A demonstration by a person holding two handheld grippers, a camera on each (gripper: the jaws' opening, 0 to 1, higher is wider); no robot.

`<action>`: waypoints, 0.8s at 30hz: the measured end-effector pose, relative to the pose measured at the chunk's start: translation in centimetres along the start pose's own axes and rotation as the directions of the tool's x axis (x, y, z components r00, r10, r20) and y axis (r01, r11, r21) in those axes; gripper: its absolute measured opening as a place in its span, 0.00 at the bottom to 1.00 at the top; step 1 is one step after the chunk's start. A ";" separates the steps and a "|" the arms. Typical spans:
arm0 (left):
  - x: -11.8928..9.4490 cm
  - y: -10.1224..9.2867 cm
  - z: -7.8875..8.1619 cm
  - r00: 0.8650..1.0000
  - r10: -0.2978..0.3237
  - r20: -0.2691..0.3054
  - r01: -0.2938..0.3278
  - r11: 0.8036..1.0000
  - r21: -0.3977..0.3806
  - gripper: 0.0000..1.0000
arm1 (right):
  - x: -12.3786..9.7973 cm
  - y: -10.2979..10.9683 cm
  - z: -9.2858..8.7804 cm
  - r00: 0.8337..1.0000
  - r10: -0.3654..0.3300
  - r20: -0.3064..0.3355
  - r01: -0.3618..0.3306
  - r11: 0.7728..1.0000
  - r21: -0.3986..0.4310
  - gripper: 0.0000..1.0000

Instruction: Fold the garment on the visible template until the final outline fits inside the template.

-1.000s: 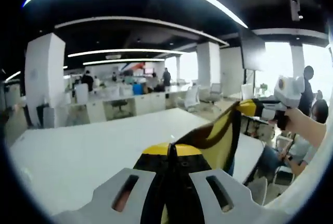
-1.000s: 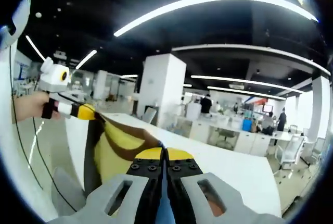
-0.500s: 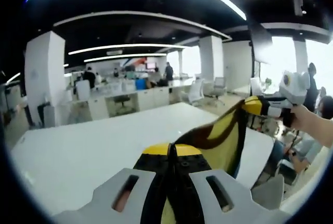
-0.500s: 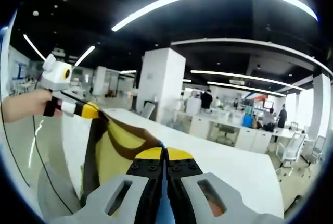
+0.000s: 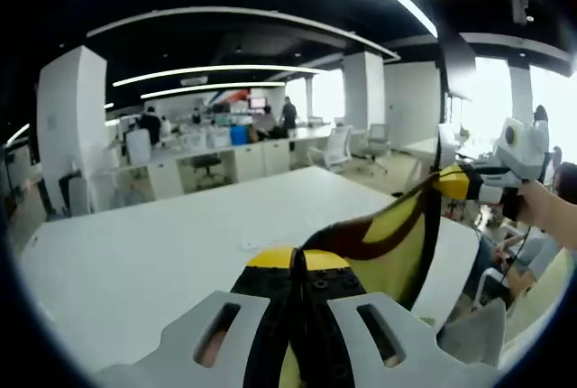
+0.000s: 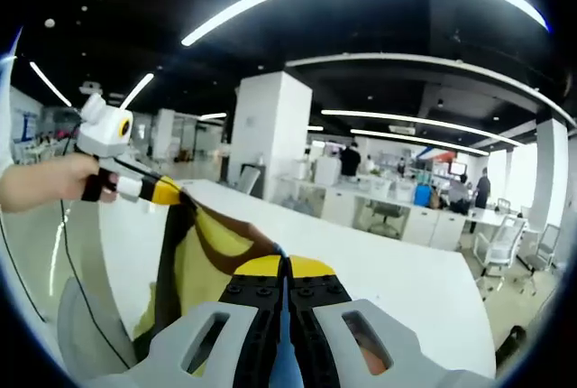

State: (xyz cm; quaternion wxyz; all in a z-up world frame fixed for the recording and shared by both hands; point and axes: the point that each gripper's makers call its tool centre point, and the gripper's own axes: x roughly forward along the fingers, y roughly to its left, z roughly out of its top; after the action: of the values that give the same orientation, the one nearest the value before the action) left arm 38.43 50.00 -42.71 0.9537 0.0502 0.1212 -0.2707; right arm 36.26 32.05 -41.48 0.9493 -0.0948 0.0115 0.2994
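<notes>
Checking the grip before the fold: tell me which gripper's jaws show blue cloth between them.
The right gripper: in its own view a blue strip shows between its shut jaws. The left gripper pinches yellow and dark brown parts of the garment instead.

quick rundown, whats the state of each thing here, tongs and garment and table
left tongs: shut on the garment
right tongs: shut on the garment
garment: yellow with dark trim, held up off the table, stretched between the two tongs
table: white, bare where it shows; no template can be made out
</notes>
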 end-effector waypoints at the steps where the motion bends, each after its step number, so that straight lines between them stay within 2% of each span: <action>1: 0.1 0.0 0.0 1.000 -0.002 -0.001 0.002 1.000 0.000 0.00 | 0.0 0.0 0.0 1.000 -0.001 -0.001 0.001 1.000 0.000 0.01; 13: 1.0 0.2 0.1 1.000 -0.019 -0.009 0.019 1.000 -0.010 0.00 | 0.9 -0.8 -0.1 1.000 -0.012 -0.004 0.012 1.000 -0.005 0.01; 24: 2.5 1.0 -0.9 0.999 -0.022 -0.034 0.021 0.999 -0.028 0.00 | 2.2 -1.4 -1.0 1.000 -0.006 -0.021 0.006 1.000 0.003 0.01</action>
State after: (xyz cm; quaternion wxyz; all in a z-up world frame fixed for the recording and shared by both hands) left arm 40.89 49.75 -44.15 0.9491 0.0402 0.1417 -0.2783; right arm 38.94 32.00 -42.34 0.9503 -0.0963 0.0215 0.2954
